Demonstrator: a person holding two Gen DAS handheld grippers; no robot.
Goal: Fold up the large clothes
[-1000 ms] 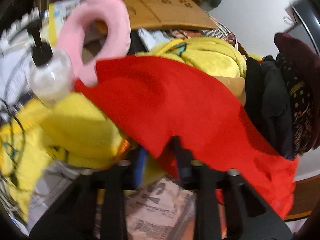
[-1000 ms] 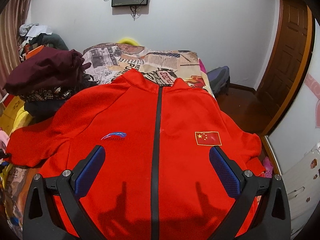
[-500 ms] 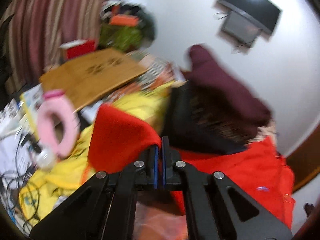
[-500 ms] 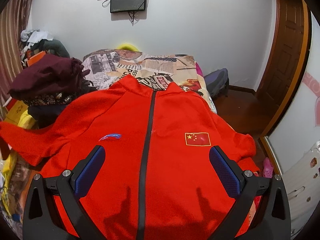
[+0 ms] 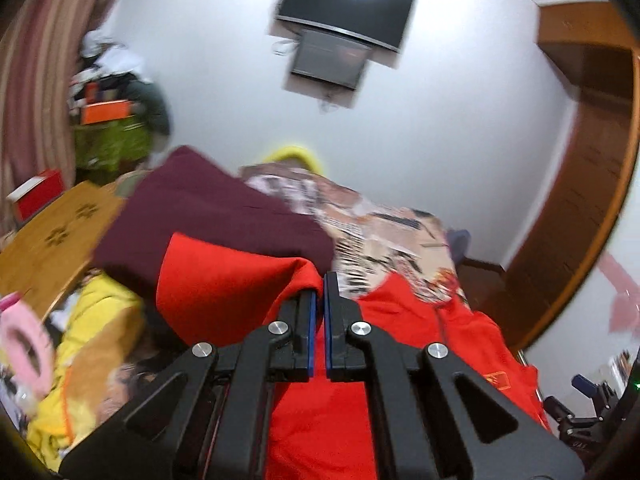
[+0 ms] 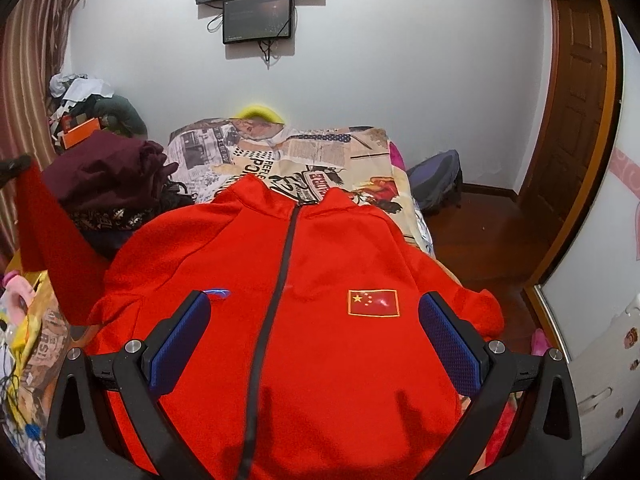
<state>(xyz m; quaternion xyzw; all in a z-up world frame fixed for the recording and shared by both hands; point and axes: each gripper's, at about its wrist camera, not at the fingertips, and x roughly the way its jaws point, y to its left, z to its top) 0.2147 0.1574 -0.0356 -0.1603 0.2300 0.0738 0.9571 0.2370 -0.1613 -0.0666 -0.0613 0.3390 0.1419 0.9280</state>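
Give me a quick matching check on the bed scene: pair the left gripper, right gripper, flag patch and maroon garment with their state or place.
Column one:
1. left gripper
2. right gripper
3. flag patch
4. maroon garment

Column two:
A. heaped beside the red jacket
B. open, nothing between its pads
C. shut on the red sleeve
D. on the jacket's chest, beside the zip

Pairs: 1-C, 2-B, 3-D, 4-A

Red jacket [image 6: 340,264] matt cloth; door [image 6: 576,92] glossy wood; right tongs [image 6: 316,332] pads dimpled blue.
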